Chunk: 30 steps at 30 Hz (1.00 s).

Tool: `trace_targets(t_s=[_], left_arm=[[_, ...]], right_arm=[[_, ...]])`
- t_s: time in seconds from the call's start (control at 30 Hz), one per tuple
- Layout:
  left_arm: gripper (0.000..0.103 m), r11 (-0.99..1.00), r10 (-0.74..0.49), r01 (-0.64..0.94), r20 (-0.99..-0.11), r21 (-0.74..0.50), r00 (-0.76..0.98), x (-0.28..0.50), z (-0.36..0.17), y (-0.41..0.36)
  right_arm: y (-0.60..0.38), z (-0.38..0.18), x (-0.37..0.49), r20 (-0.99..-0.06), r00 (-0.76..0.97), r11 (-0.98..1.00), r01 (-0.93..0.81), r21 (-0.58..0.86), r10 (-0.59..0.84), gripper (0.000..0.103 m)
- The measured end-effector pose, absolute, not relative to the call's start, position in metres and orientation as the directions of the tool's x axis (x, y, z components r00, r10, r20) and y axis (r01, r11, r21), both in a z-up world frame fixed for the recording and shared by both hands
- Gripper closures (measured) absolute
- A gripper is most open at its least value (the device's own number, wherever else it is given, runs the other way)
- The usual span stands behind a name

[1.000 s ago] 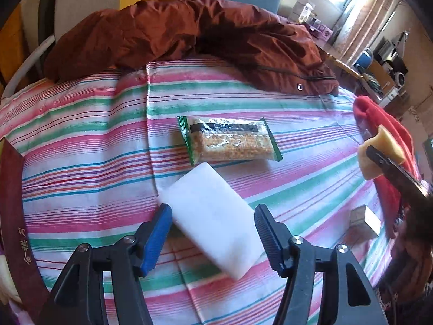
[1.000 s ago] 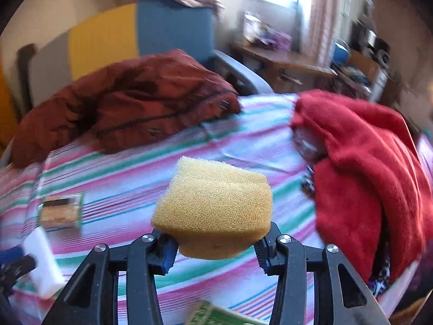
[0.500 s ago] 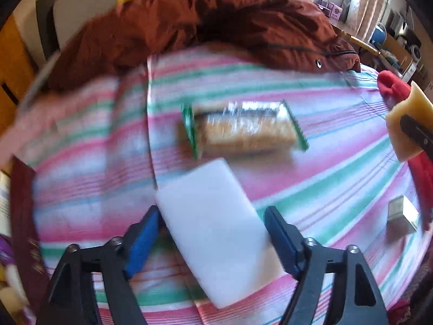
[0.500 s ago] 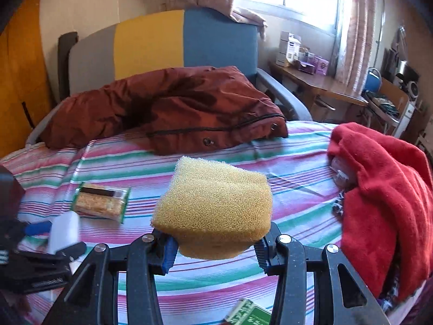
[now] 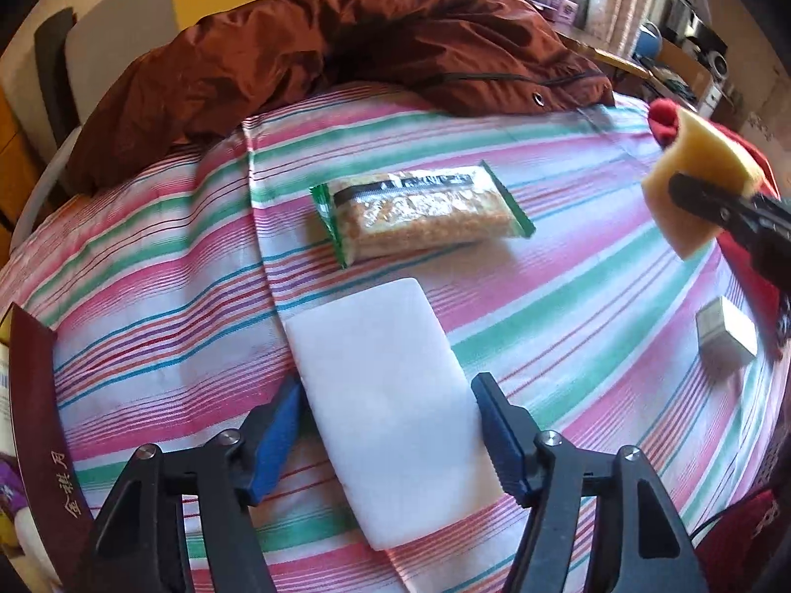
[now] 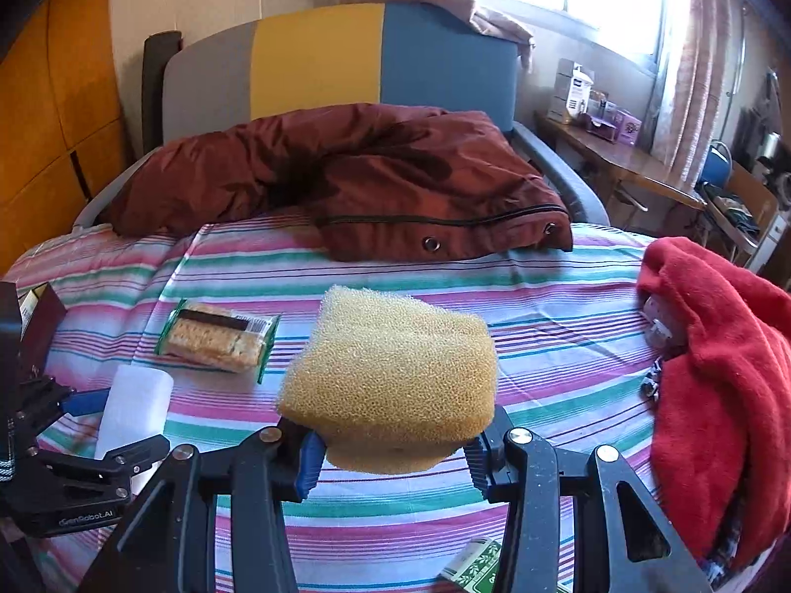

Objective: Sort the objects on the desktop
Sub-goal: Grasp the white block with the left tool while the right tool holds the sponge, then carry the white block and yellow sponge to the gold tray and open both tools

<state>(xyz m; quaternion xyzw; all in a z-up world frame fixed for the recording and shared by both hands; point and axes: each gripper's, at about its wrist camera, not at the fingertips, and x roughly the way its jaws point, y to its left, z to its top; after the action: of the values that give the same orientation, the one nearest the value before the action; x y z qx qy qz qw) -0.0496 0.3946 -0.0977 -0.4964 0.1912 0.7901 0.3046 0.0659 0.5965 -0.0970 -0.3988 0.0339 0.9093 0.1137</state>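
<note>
Left wrist view shows the white foam block (image 5: 390,410) lying on the striped cloth (image 5: 568,267), with the left gripper (image 5: 385,425) spread apart, one finger on each long side, the left one touching or nearly so. Just beyond the block lies a green-edged cracker packet (image 5: 420,215), its print unreadable; past that a brown jacket (image 5: 346,54) crosses the far edge, a small grey box (image 5: 724,341) sits well to the right, and a dark red box (image 5: 39,425) with gold Chinese characters stands left. Right of the block, the right gripper (image 6: 390,449) is clamped on a yellow sponge (image 6: 395,385) held above bare cloth, a red towel (image 6: 717,385) beyond it.
</note>
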Motion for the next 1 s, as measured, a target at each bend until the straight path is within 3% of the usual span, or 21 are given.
trace_targets(t_s=[0.2, 0.43, 1.0], left_arm=[[0.031, -0.75, 0.302, -0.661, -0.887, 0.005, -0.349, -0.047, -0.102, 0.393], [0.041, -0.757, 0.313, -0.652, -0.855, 0.038, -0.414, -0.033, -0.092, 0.383], [0.041, -0.829, 0.35, -0.557, -0.72, 0.061, -0.6, -0.013, -0.006, 0.296]], right_arm=[[0.592, -0.102, 0.064, -0.752, -0.646, -0.981, -0.195, -0.001, 0.129, 0.056], [0.587, -0.11, 0.061, -0.772, -0.626, -0.984, -0.177, 0.001, 0.112, 0.056], [0.576, -0.116, 0.061, -0.797, -0.6, -0.987, -0.157, 0.037, 0.065, 0.056]])
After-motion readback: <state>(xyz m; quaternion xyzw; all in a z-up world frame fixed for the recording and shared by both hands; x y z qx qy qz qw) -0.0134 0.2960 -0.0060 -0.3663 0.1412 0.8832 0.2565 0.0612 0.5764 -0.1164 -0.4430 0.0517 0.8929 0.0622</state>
